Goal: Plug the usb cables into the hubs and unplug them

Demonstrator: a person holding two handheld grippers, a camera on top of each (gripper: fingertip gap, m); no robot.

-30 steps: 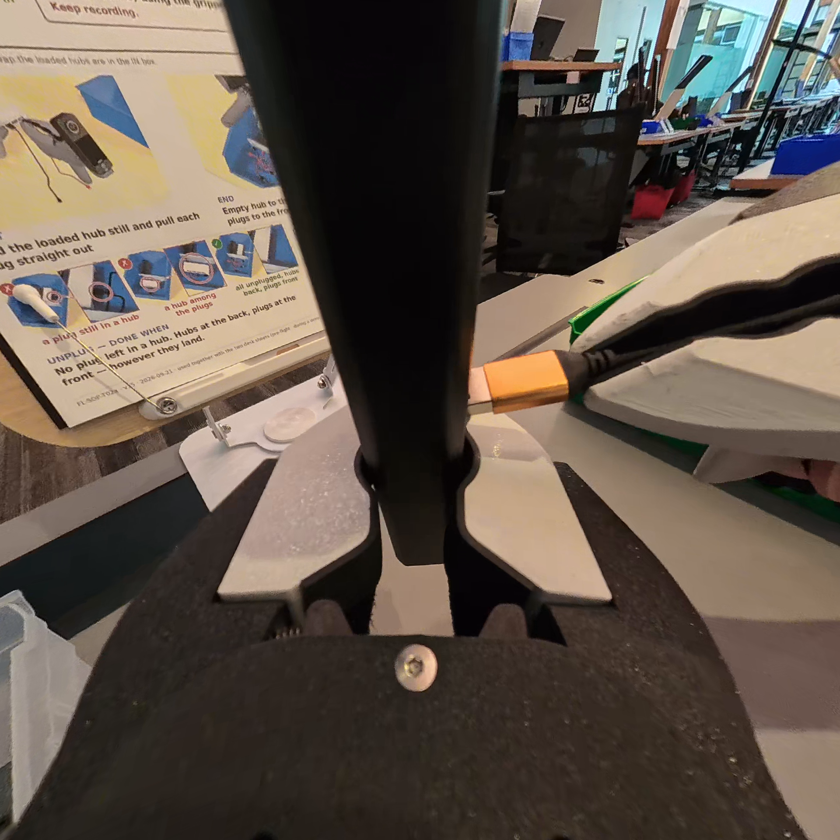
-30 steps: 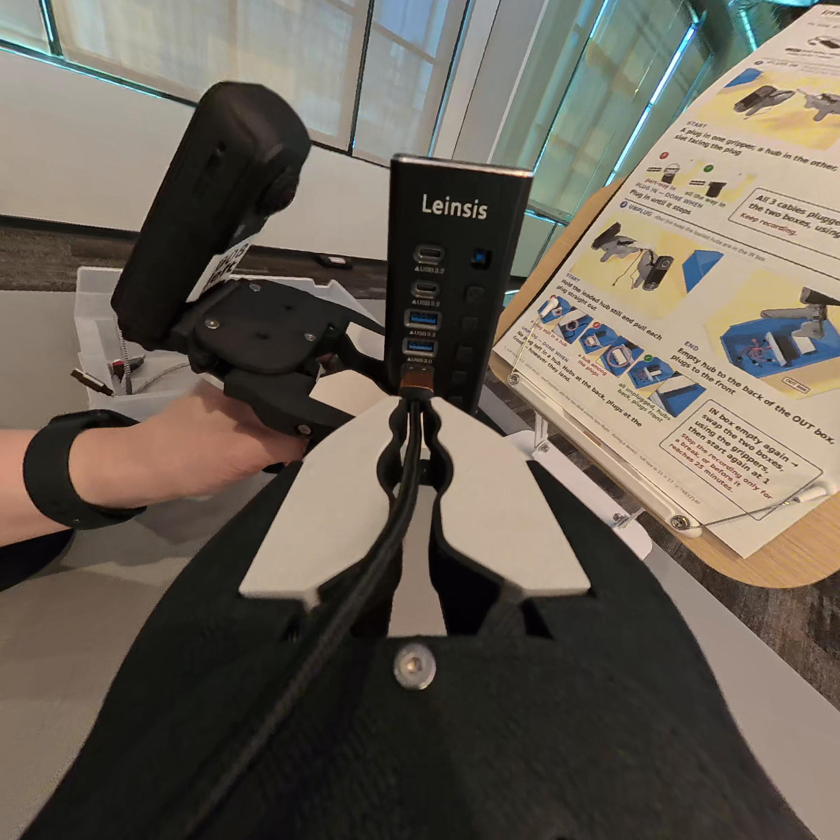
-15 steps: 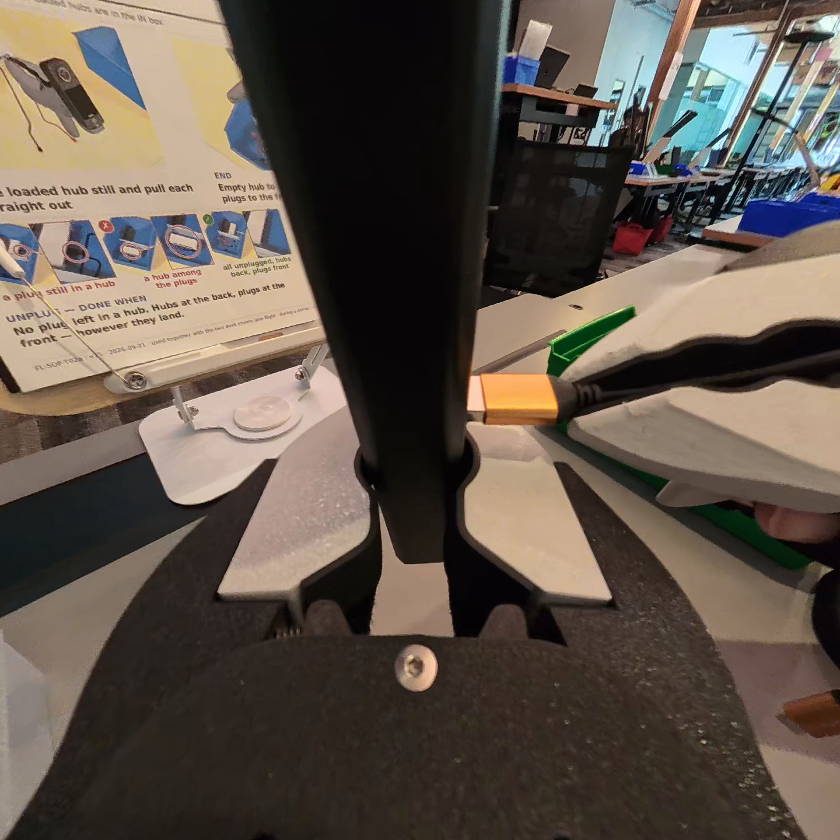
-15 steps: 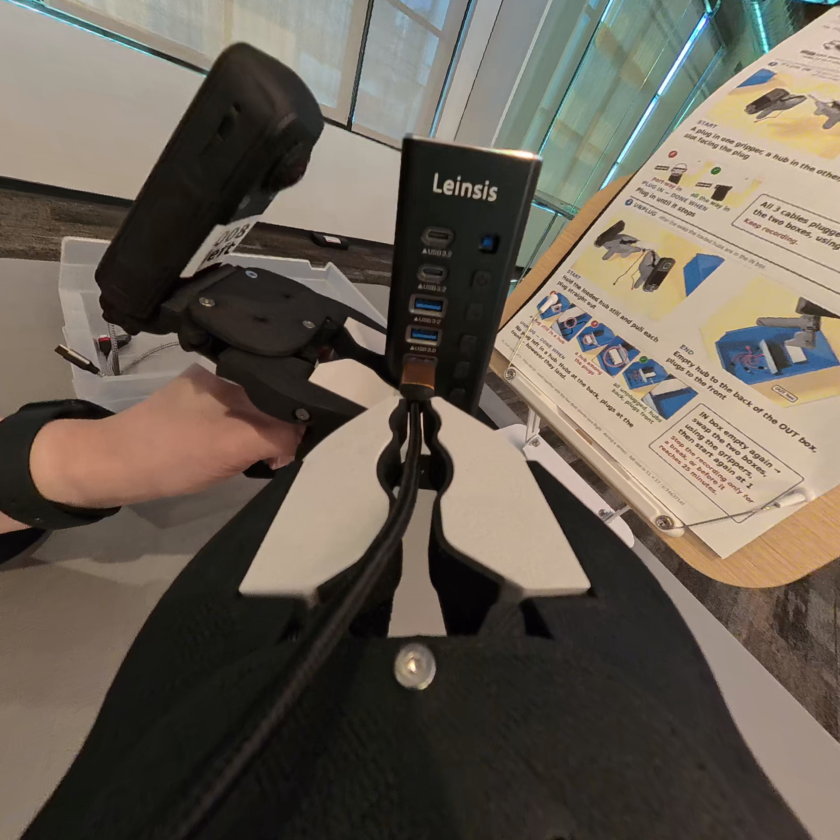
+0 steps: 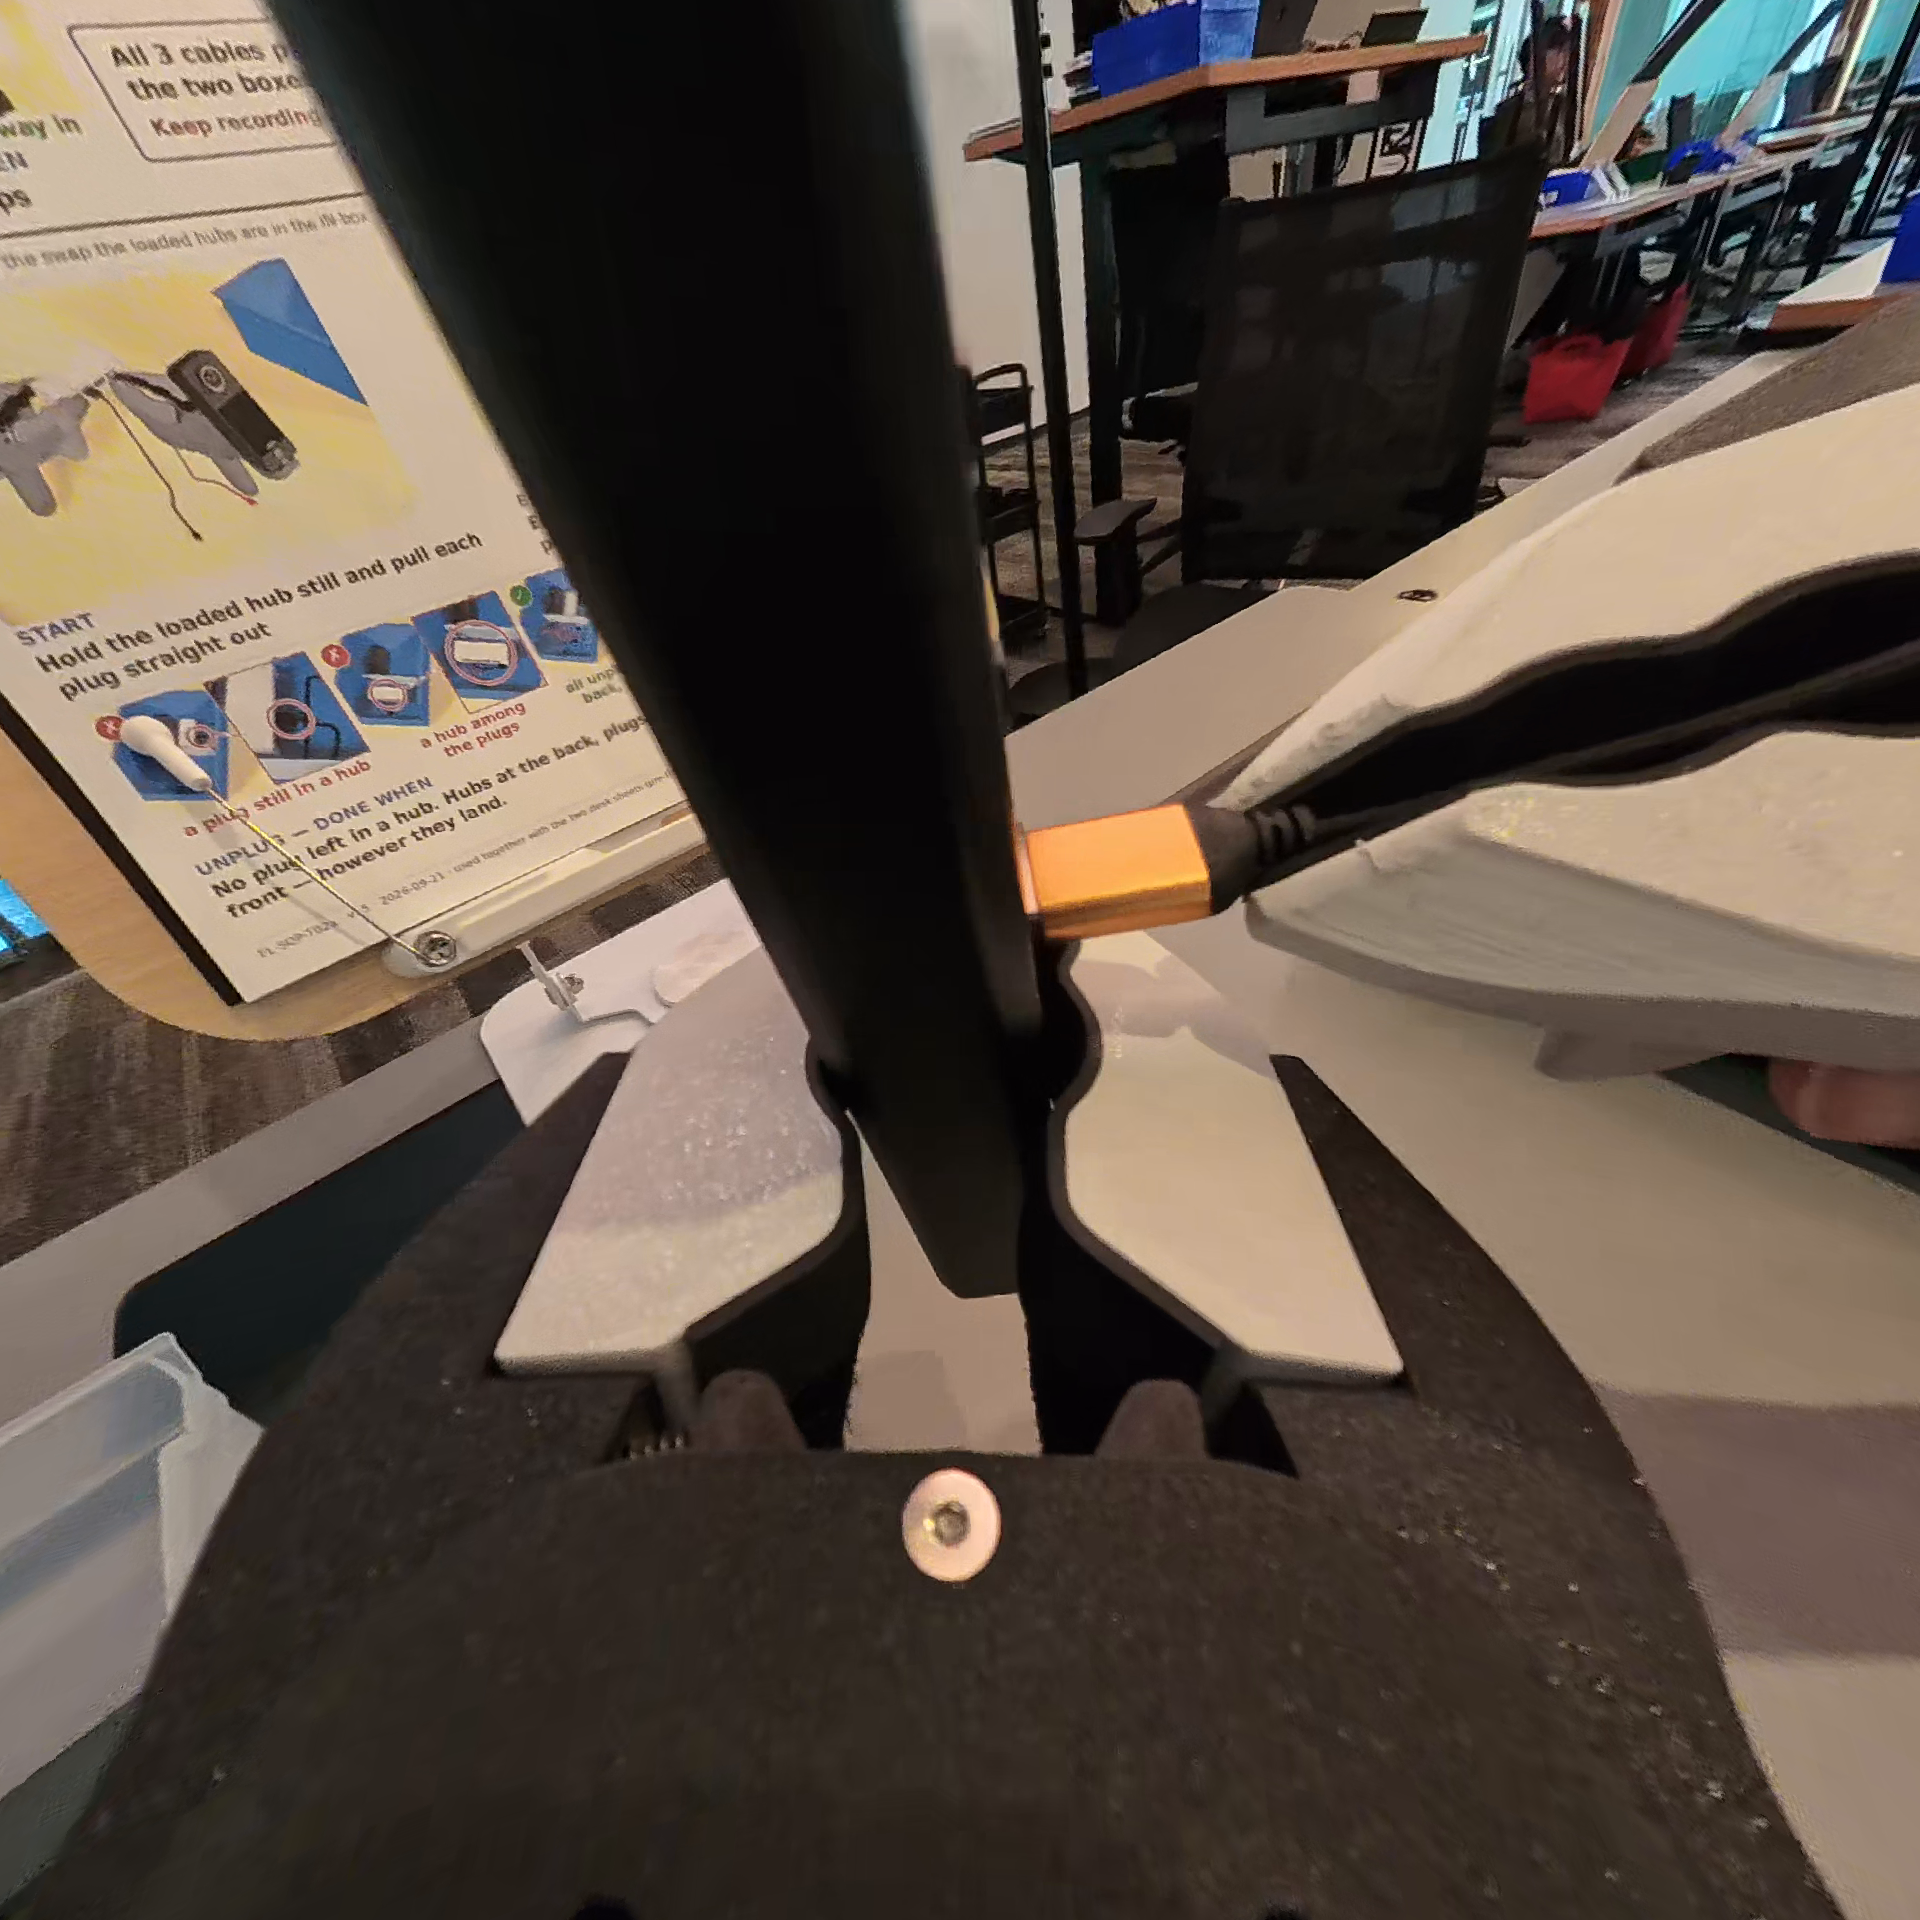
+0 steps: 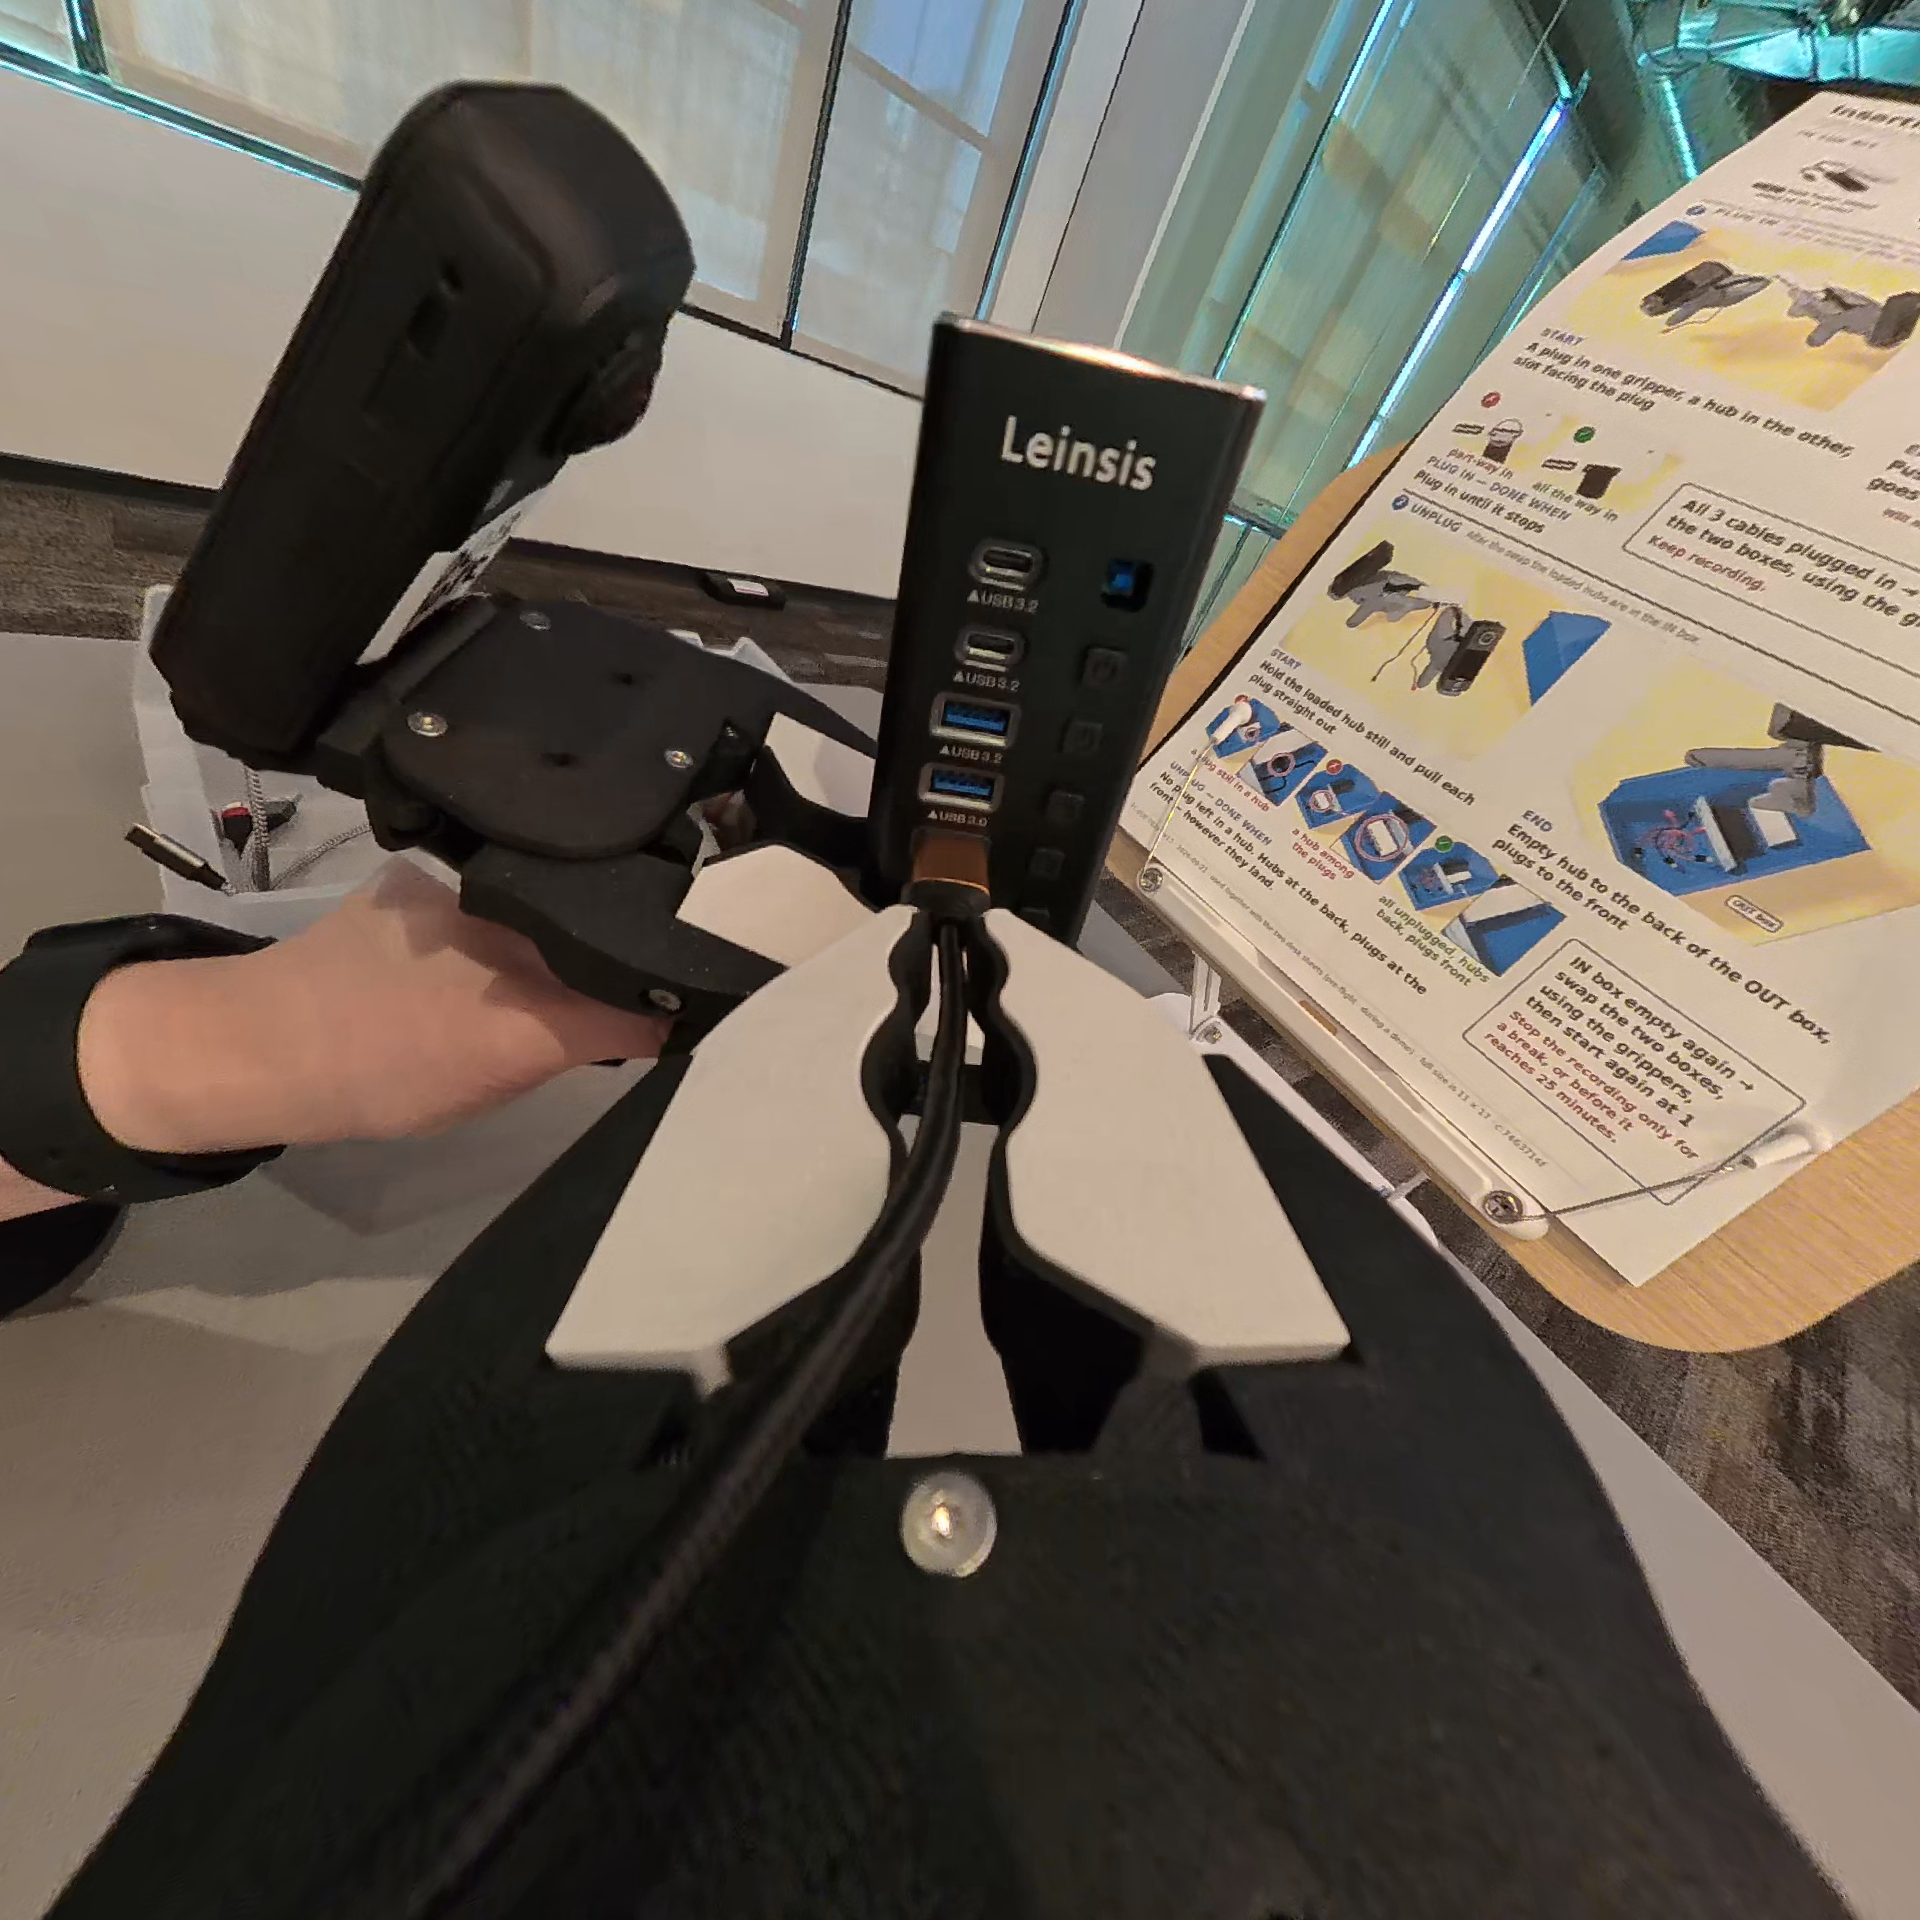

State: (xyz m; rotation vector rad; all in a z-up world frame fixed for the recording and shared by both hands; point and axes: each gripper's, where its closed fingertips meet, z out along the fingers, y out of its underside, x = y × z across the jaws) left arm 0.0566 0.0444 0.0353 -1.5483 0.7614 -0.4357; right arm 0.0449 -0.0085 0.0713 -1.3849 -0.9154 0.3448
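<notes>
My left gripper (image 5: pixel 951 1049) is shut on a tall black USB hub (image 5: pixel 727 499) and holds it upright above the table. The hub also shows in the right wrist view (image 6: pixel 1060 623), its port face towards me. My right gripper (image 6: pixel 948 925) is shut on a black braided USB cable (image 6: pixel 914 1143) just behind its orange plug (image 6: pixel 945 862). The plug (image 5: pixel 1117 871) sits in the hub's lowest port, its metal tip hidden inside. The right gripper (image 5: pixel 1558 790) comes in from the right in the left wrist view.
An instruction sheet (image 6: pixel 1538 748) stands on a wooden board (image 5: pixel 62 914) behind the hub. A clear box (image 6: pixel 208 831) with loose cables sits far left, behind a person's hand (image 6: pixel 312 1029). The grey table (image 5: pixel 1714 1455) lies below. Office chairs and desks (image 5: pixel 1351 364) stand farther back. Left tips to right tips: about 6 cm.
The orange plug has gone deeper into the hub's lowest port: its silver tip showed before and is now hidden. Both grippers shifted a little together.
</notes>
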